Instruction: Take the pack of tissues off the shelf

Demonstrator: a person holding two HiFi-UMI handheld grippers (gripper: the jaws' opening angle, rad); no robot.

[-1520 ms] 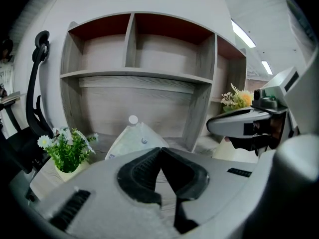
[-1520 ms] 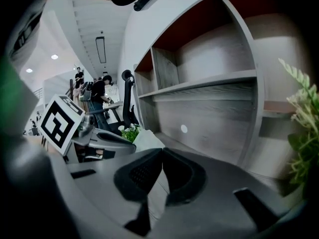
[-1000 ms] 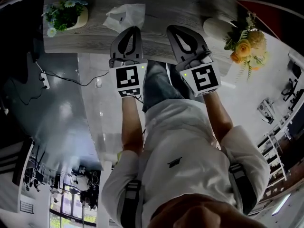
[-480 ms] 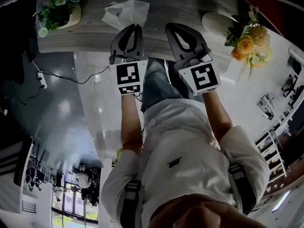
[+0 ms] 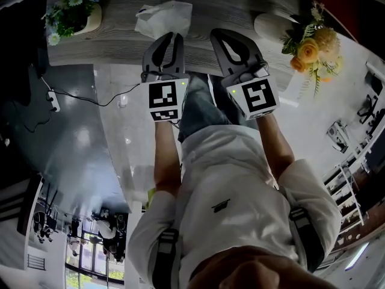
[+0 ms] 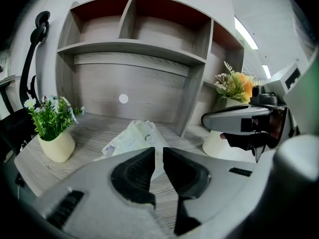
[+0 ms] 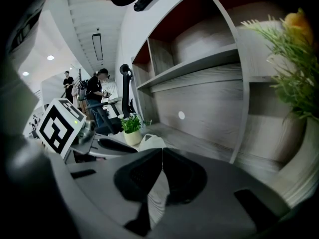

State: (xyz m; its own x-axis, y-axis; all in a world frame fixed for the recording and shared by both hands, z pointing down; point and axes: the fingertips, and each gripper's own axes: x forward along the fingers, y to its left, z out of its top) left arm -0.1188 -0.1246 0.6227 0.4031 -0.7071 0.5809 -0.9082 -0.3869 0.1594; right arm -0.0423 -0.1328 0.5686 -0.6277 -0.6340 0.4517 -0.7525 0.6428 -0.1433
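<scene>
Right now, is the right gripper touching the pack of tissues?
Apart. In the head view, bare shelf shows between the right gripper and the pack of tissues.

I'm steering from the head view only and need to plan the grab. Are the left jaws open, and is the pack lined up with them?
Observer: The left gripper has its jaws together on nothing. The pack lies just past them, slightly to the left.
Operator: What's above the pack?
Observer: A shelf board overhangs it. The pack sits on the wooden top below that board.
Operator: And the right gripper?
Observer: The right gripper is shut too, holding nothing.
</scene>
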